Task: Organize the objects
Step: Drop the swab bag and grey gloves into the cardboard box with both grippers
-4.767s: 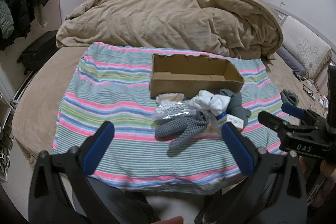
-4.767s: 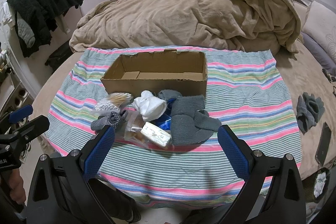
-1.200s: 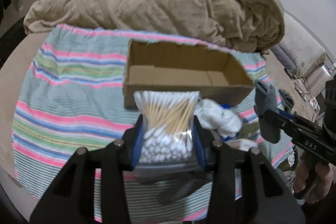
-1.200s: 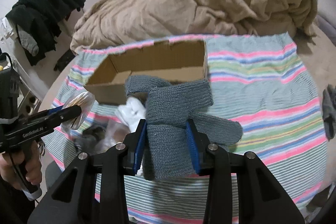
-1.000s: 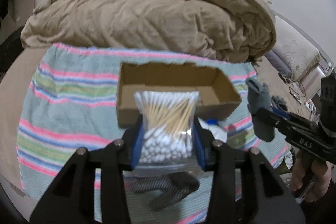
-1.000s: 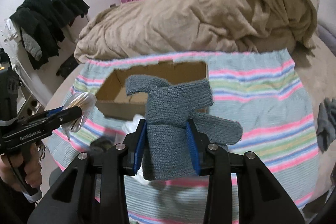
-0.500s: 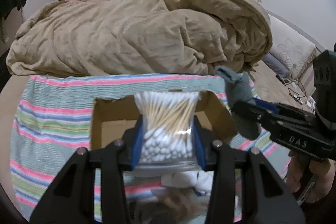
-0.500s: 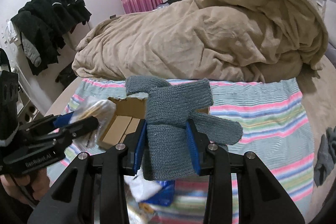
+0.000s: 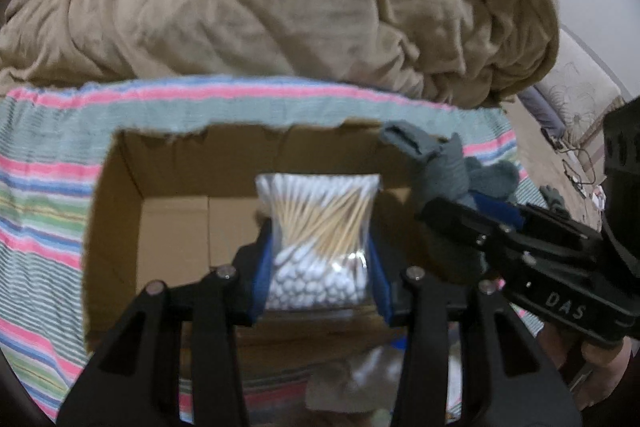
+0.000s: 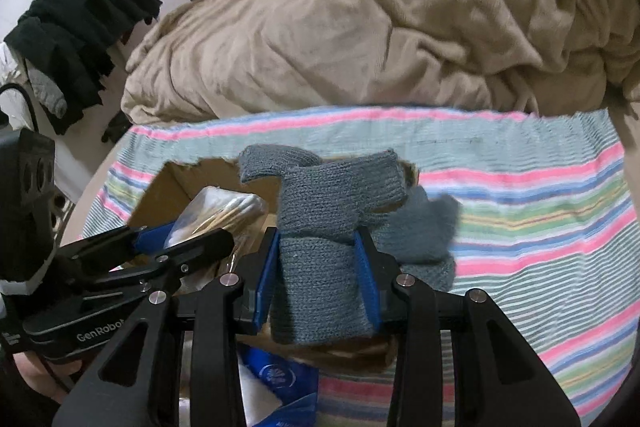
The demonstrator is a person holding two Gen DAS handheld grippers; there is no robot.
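Note:
My left gripper is shut on a clear bag of cotton swabs and holds it above the open cardboard box. My right gripper is shut on a grey knit glove, held over the box's right end. In the left wrist view the right gripper with the glove hangs at the box's right side. In the right wrist view the left gripper with the swab bag is at the left.
The box stands on a striped cloth spread on the bed. A crumpled tan duvet lies behind it. White and blue packets lie in front of the box. Dark clothes hang at the left wall.
Both grippers have moved forward and down over the box, each still holding its object. The box now fills more of both views.

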